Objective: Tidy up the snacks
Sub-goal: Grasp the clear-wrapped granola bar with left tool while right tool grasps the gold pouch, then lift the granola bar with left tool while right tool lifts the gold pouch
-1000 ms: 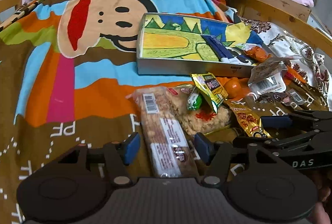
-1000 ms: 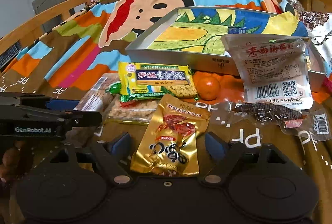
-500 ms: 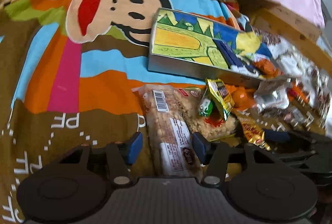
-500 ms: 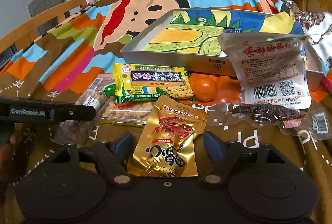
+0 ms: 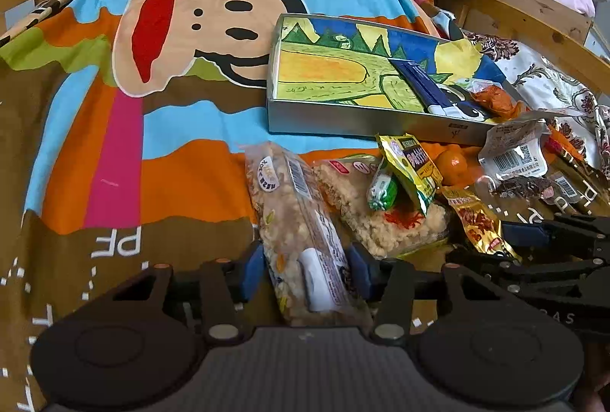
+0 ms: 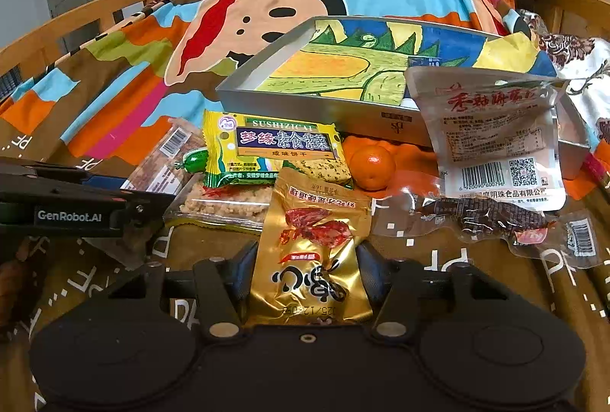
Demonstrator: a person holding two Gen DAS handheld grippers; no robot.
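Closing at the left gripper on the near end of the long clear-wrapped grain bar, blue pads touching or all but touching its two long sides, contact too close to call; bar lying with its long axis running away from the fingers, near to far, leaning slightly left at the far end, so squarely across the jaws' closing line; closing also at the right gripper, pads narrowed onto the lower edges of the gold foil pouch, wrapper pinched at both sides by the look of it; pouch standing lengthwise along the fingers, its top toward the far side; each packet belonging to its own hand, neither needing a reach across; left gripper's body showing at the left edge of the right wrist view, near but apart; further out, beyond both packets, a flat clear pack of crumbly rice cake, a yellow-green biscuit packet lying across it, a small green sausage, a mandarin; to the right a white printed pouch leaning on the tray wall and a dark vacuum-packed piece on the blanket; farthest, the silver tray, a blue packet already at its right end, lying beyond and slightly right of the bar, likely target for both.
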